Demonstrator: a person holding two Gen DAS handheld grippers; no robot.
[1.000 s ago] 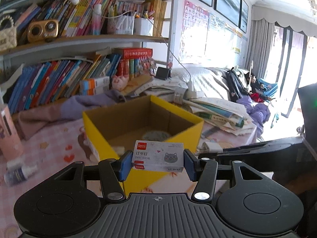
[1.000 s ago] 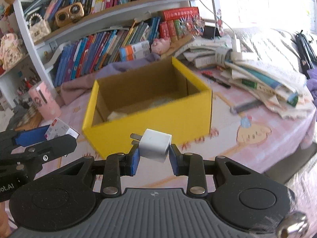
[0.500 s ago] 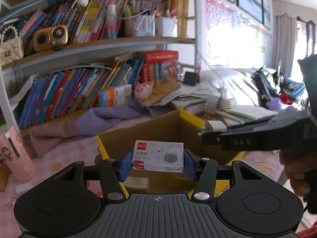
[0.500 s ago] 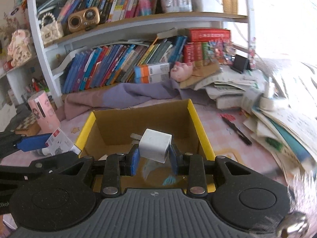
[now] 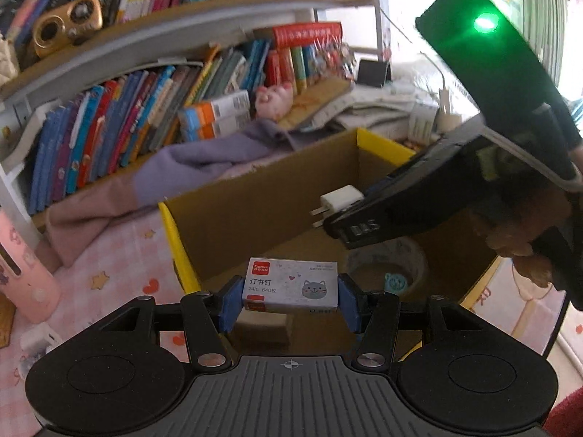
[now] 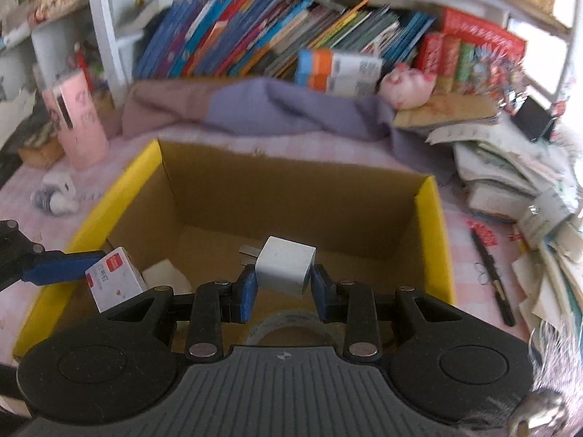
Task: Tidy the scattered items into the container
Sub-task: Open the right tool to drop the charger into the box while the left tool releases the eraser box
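The left tool (image 5: 289,304) is clamped on a staple box (image 5: 290,288), held over the near left part of the yellow cardboard box (image 6: 431,218). The right tool (image 6: 284,291) is clamped on a white charger plug (image 6: 285,270) above the box's middle. A tape roll (image 5: 386,260) lies on the box floor. On the worktop (image 6: 470,247) to the right, a black pen (image 6: 492,276) lies beside stacked papers (image 6: 510,167)

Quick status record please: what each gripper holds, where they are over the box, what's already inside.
left gripper: shut on staple box, above yellow box
right gripper: shut on charger, above the box interior
already inside: tape roll, white block, small teal item
outside on table: pen, pink bottle
released: neither item yet
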